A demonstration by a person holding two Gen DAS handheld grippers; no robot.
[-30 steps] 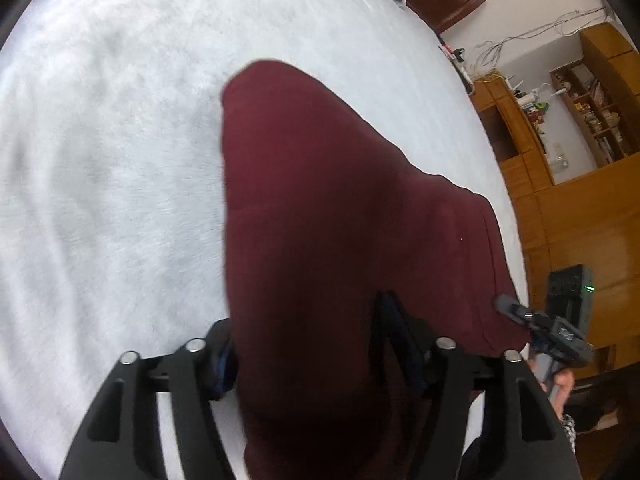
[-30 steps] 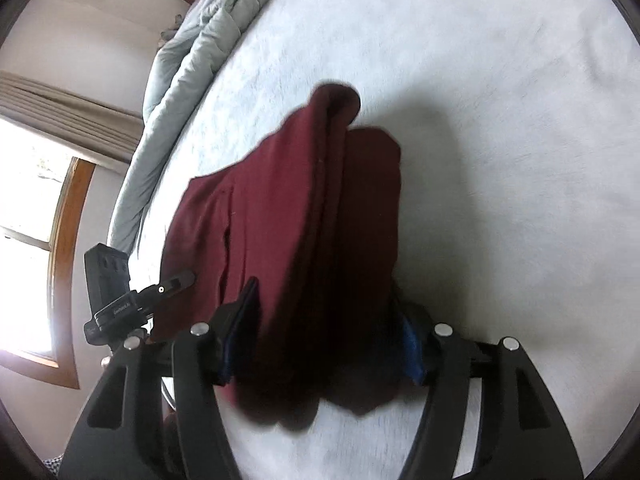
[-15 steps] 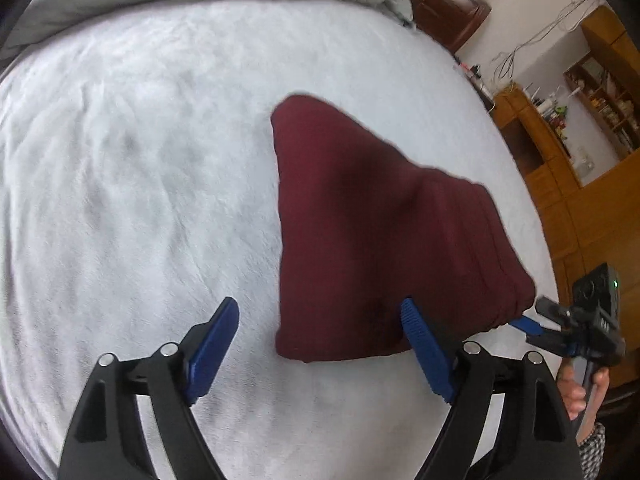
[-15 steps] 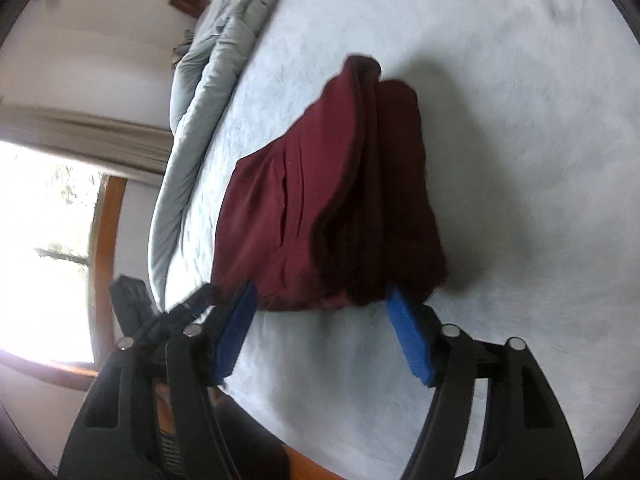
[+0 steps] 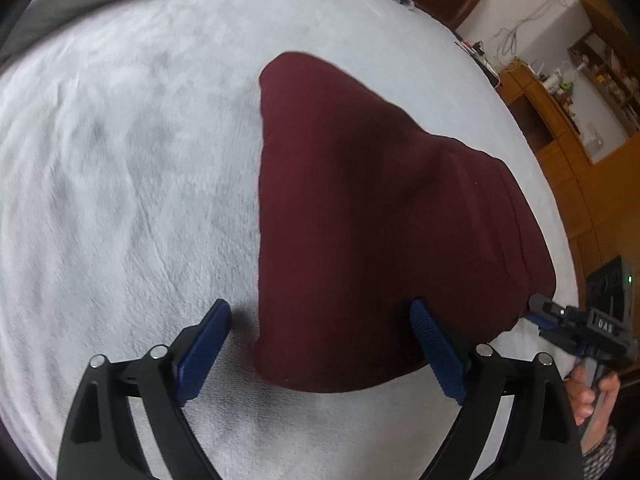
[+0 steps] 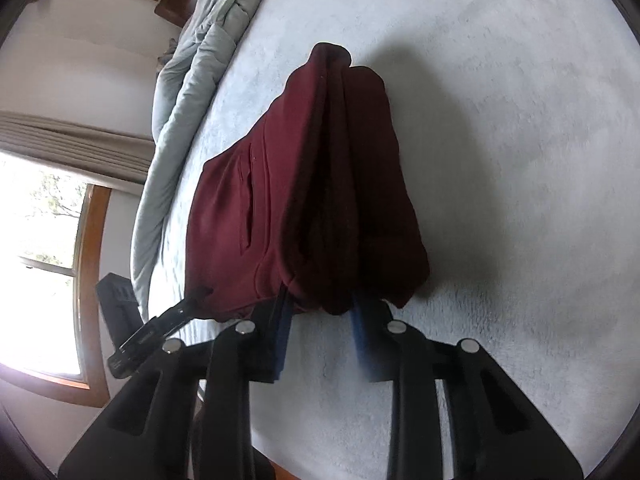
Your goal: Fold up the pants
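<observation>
The dark red pants (image 5: 380, 216) lie folded into a thick bundle on the white bed cover (image 5: 120, 180). My left gripper (image 5: 320, 320) is open, its blue pads either side of the bundle's near edge and holding nothing. In the right wrist view the pants (image 6: 320, 168) show stacked folds and a pocket slit. My right gripper (image 6: 320, 304) has its jaws narrowed around the bundle's near fold; whether the pads press the cloth is hidden. The right gripper also shows in the left wrist view (image 5: 576, 320), at the bundle's right corner.
A grey duvet (image 6: 188, 92) is bunched along the far side of the bed. Wooden cabinets and shelves (image 5: 580, 128) stand beyond the bed's right edge. A window with a wooden frame (image 6: 52, 272) is at the left in the right wrist view.
Both grippers let go of the pants and drew back, leaving the bundle on the bed. The right gripper's jaws have since narrowed at the bundle's near fold.
</observation>
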